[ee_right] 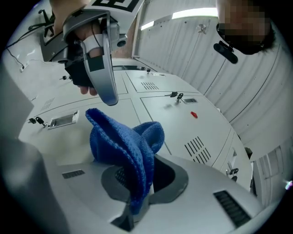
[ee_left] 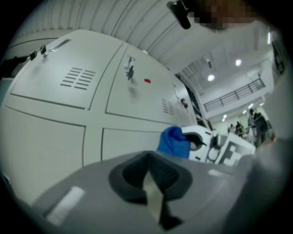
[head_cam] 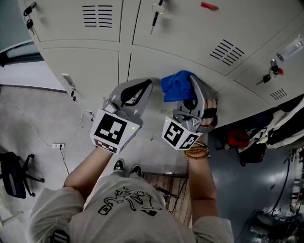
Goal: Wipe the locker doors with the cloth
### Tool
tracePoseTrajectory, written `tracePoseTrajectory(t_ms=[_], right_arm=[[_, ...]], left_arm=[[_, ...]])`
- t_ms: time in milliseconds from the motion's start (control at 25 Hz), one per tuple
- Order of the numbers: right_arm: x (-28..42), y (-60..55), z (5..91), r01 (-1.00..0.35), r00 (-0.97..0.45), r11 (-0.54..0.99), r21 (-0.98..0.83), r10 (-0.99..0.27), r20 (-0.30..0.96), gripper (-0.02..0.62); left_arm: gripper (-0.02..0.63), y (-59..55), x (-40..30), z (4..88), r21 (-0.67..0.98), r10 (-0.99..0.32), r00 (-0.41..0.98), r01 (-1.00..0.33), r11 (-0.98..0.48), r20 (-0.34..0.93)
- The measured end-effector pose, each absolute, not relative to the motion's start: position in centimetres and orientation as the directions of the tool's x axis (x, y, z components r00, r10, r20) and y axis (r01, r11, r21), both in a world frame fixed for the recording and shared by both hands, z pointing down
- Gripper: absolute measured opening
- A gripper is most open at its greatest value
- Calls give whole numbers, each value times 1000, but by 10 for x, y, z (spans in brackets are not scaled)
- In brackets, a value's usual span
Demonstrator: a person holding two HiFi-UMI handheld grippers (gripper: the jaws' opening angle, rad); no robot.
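Nearest, the left gripper [ee_left: 153, 194] idles, jaws clenched on nothing, while at its 3 o'clock the right gripper [ee_right: 137, 196] grasps the bunched blue terry cloth [ee_right: 130, 141] held up near the pale grey metal locker doors [head_cam: 85, 66], so wiping seems about to start, needing the cloth pressed flat and swept across

Soft, even indoor light lies on the pale locker doors [head_cam: 80, 61], with no hard shadows; the head view is sharp, dimmer toward the floor [head_cam: 28, 118]. The left gripper view is hazy, its ceiling lamps [ee_left: 210, 77] blown white and the left gripper [ee_left: 153, 189] a near grey blur; the right gripper view is crisper, the cloth [ee_right: 128, 146] in focus under a glaring strip light [ee_right: 192, 13]; both bend the locker doors and blacken at the rim.
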State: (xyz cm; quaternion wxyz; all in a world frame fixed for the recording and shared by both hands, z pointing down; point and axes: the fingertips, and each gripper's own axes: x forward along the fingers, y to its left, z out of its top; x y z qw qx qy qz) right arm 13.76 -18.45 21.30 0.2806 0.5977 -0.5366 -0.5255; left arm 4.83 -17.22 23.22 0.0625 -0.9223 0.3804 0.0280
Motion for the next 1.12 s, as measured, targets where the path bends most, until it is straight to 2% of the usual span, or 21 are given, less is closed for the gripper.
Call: tracePoseTrajectory(t_ms=[520, 800, 1120], right_arm=[[155, -186, 372, -385, -121, -152, 910, -970, -213, 29], [143, -189, 451, -375, -146, -23, 927, -986, -83, 29], [154, -196, 550, -272, -173, 102, 957, -983, 55, 29]], left_arm=[[3, -175, 67, 338, -40, -703, 707, -702, -711, 80], [3, -176, 68, 385, 3, -696, 702, -704, -710, 151], [3, -183, 82, 468, 37, -670, 696, -701, -713, 259]])
